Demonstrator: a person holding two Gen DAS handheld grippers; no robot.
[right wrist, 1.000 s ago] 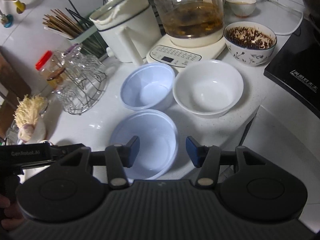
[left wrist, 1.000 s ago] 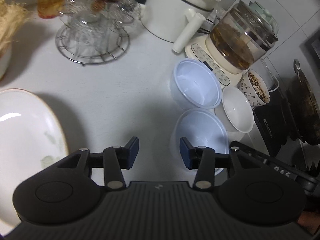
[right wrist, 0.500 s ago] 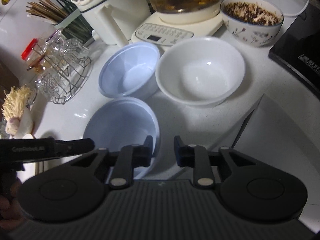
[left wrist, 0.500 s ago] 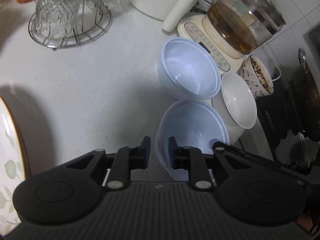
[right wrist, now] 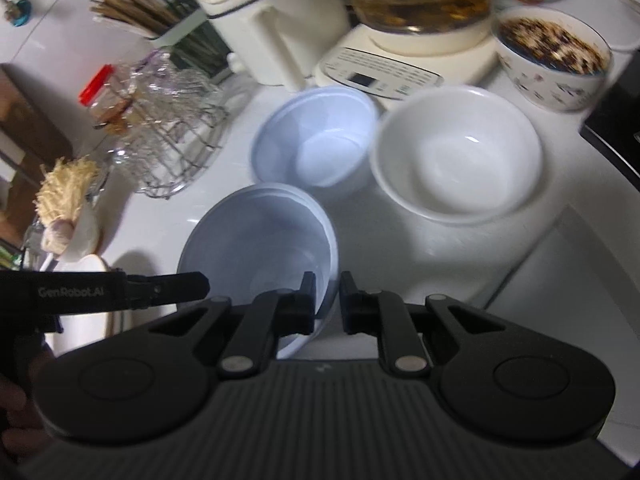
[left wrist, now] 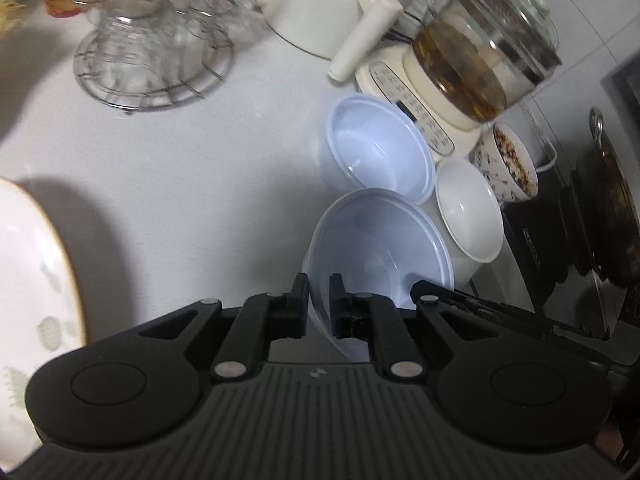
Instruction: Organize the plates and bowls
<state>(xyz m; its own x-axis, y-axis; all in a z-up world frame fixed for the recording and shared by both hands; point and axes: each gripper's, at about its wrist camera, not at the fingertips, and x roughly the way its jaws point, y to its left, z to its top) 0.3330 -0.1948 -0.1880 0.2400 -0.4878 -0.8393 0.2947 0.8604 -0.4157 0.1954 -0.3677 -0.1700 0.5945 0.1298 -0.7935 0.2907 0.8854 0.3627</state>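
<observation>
A pale blue plastic bowl (left wrist: pixel 380 248) (right wrist: pixel 260 240) sits nearest to me on the white counter (left wrist: pixel 200 168). My left gripper (left wrist: pixel 318 284) is closing its jaws the last bit on the bowl's near-left rim, which is pinched between them. My right gripper (right wrist: pixel 326 284) closes on the opposite rim in the same way. Behind it stand a second blue bowl (left wrist: pixel 380 152) (right wrist: pixel 316 136) and a white bowl (left wrist: pixel 468 208) (right wrist: pixel 456 152). A gold-rimmed plate (left wrist: pixel 32 272) lies at the left.
A patterned bowl of dark food (right wrist: pixel 552 56), a glass kettle on its base (left wrist: pixel 480 60) and a white pot (left wrist: pixel 320 4) line the back. A wire rack of glasses (left wrist: pixel 156 64) stands at the back left. A black cooktop (left wrist: pixel 536 248) with a pan (left wrist: pixel 612 208) is on the right.
Both grippers came in over the near blue bowl and went from open to shut, one on each side of its rim.
</observation>
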